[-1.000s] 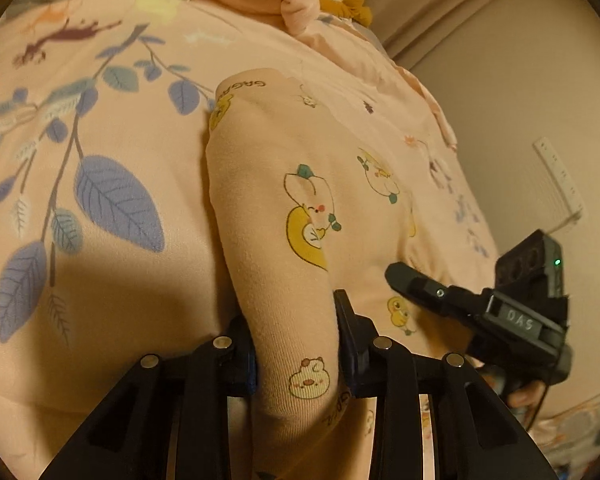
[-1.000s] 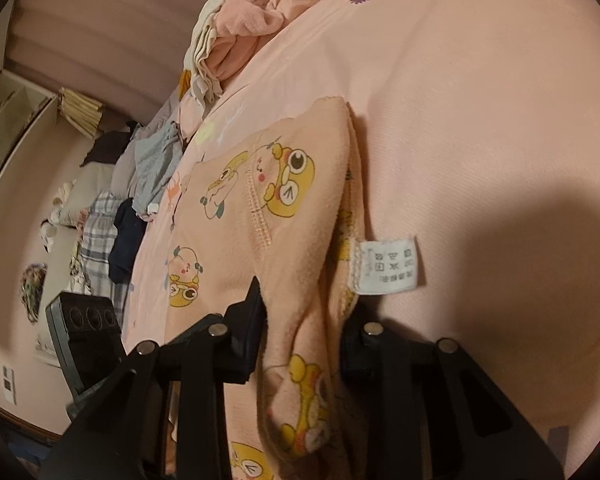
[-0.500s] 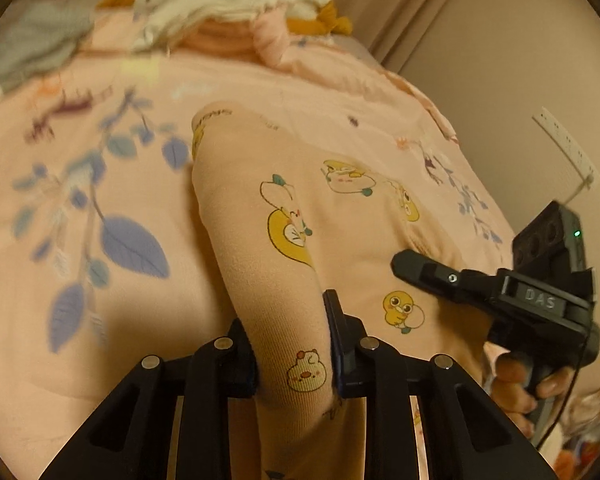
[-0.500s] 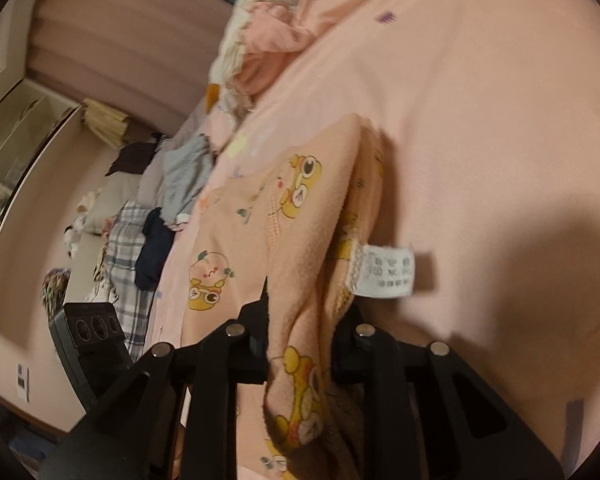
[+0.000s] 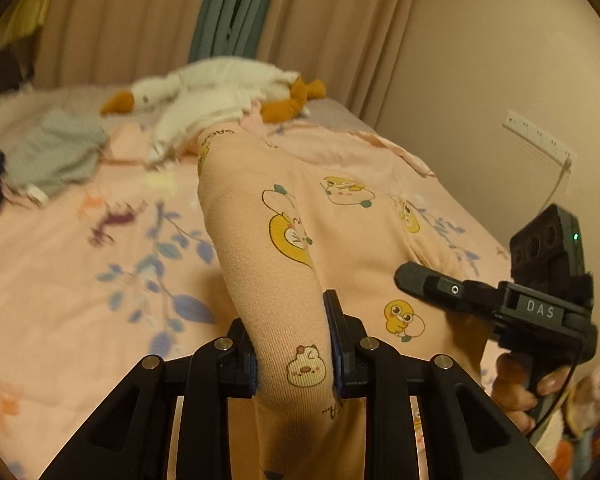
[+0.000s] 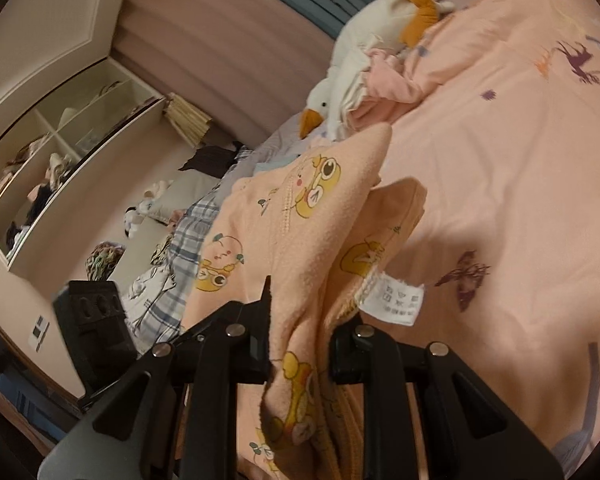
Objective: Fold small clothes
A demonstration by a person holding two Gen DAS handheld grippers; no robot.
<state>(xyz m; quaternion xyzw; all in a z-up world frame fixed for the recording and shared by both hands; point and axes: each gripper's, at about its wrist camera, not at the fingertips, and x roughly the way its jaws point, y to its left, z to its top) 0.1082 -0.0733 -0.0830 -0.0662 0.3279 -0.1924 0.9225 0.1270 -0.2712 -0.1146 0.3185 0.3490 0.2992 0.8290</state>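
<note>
A small peach garment (image 5: 300, 240) printed with yellow cartoon animals hangs stretched between both grippers, lifted off the pink bedspread (image 5: 80, 260). My left gripper (image 5: 292, 352) is shut on one edge of it. My right gripper (image 6: 300, 344) is shut on the other edge, where a white care label (image 6: 396, 298) hangs out. The garment (image 6: 300, 216) rises away from the right gripper with its far corner in the air. The right gripper also shows in the left wrist view (image 5: 500, 300), held by a hand.
A white goose plush (image 5: 220, 88) lies at the head of the bed with pink clothes beside it. Grey and dark clothes (image 5: 52, 156) lie at the left. Plaid clothes (image 6: 180, 248) lie by the bed edge. Curtains and a wall stand behind.
Both grippers have lifted the garment up off the bedspread. The views tilted up, so the goose plush, curtains and wall now show.
</note>
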